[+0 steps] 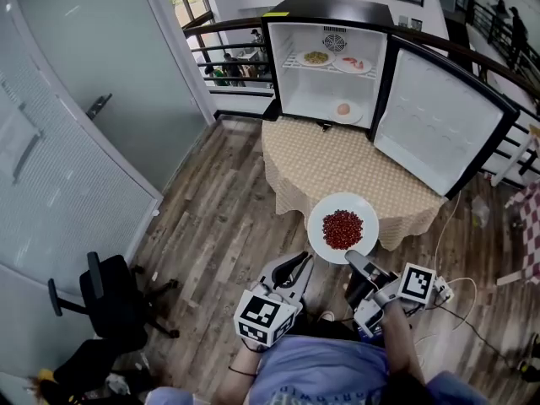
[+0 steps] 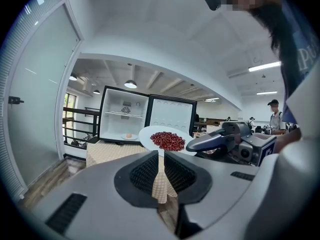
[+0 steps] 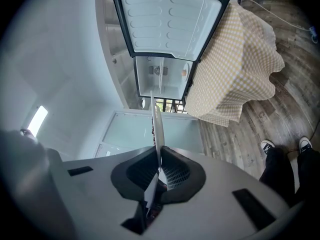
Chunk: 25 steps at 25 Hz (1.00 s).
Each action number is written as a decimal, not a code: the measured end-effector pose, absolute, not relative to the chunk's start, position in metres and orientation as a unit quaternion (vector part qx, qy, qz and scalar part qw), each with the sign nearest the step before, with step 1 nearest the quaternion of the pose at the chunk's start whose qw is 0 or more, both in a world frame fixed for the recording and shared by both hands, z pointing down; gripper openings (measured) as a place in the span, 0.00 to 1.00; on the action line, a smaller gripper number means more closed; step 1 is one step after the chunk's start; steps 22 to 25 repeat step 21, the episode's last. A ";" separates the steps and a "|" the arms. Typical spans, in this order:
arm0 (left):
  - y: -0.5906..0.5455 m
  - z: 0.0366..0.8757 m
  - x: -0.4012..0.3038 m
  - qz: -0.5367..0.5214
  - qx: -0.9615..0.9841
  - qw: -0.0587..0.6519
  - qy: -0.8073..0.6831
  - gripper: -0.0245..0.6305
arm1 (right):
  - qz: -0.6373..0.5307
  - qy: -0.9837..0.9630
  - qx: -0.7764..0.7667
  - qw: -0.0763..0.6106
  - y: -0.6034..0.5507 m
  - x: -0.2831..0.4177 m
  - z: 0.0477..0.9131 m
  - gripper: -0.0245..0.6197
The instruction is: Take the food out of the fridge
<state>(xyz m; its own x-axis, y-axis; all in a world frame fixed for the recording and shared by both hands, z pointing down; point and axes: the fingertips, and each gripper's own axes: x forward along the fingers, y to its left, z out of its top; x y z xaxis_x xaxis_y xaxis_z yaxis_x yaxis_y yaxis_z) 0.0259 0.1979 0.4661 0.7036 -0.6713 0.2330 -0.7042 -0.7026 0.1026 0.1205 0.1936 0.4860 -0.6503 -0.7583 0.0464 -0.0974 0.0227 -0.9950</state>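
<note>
The right claw is pressed tight on the rim of a white plate, pinching it edge-on between the pads. That plate carries a heap of small red food and hangs level in the air at the near edge of the table, which is draped in a checked cloth. The left claw, just beside the right one, has its jaws a little apart with nothing between them. At the table's far side the fridge stands with its door swung wide. On its shelf sit a plate of yellowish food and a second plate, with a third plate on the fridge floor.
</note>
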 end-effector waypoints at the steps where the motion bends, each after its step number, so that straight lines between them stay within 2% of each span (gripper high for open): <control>1: 0.199 0.466 0.027 0.090 0.919 0.091 -0.374 0.09 | -0.620 0.663 -0.323 0.267 0.195 0.122 0.486 0.08; 25: 0.187 0.471 0.059 0.110 0.930 0.087 -0.341 0.09 | -0.610 0.650 -0.346 0.292 0.182 0.156 0.488 0.08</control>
